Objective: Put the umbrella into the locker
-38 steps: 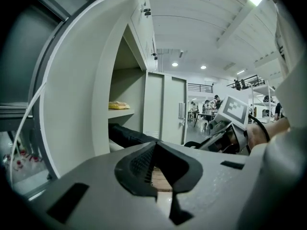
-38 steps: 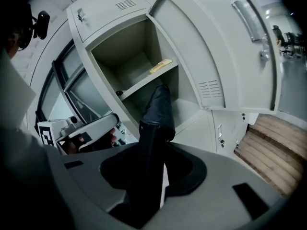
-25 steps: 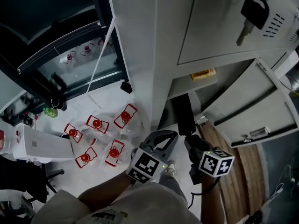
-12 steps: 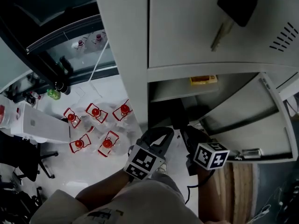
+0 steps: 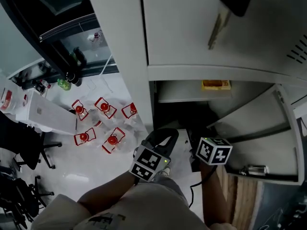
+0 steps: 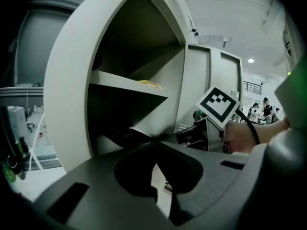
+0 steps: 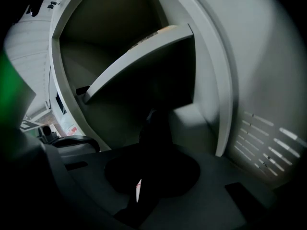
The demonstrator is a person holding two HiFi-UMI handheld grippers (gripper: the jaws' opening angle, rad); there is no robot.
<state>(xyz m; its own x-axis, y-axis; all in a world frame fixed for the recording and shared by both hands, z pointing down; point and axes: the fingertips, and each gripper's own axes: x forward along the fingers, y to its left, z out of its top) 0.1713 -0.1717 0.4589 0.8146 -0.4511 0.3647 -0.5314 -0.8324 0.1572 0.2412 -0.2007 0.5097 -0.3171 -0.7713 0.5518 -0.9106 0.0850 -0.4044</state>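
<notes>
The grey locker [image 5: 144,56] stands with its lower door [image 5: 268,143] swung out to the right. A shelf [image 7: 139,56] splits the opening, and a yellow item [image 5: 216,85] lies on it. My right gripper [image 7: 153,145] reaches into the dark space under the shelf, shut on the black umbrella [image 7: 156,126], which runs from between the jaws further inside. In the head view only that gripper's marker cube [image 5: 213,151] shows; the umbrella is lost in shadow. My left gripper [image 5: 165,132] hovers just left of it at the locker's front, shut and holding nothing [image 6: 156,139].
A key [image 5: 225,8] hangs from the closed upper door. On the white floor to the left lie several red-capped bottles [image 5: 103,123], with a white box [image 5: 43,116] and an office chair [image 5: 19,143] beyond. Wooden flooring [image 5: 244,195] lies to the right.
Both grippers have moved toward the locker opening. The right gripper's jaws and the umbrella, earlier visible in front of the opening, have gone into the dark lower compartment.
</notes>
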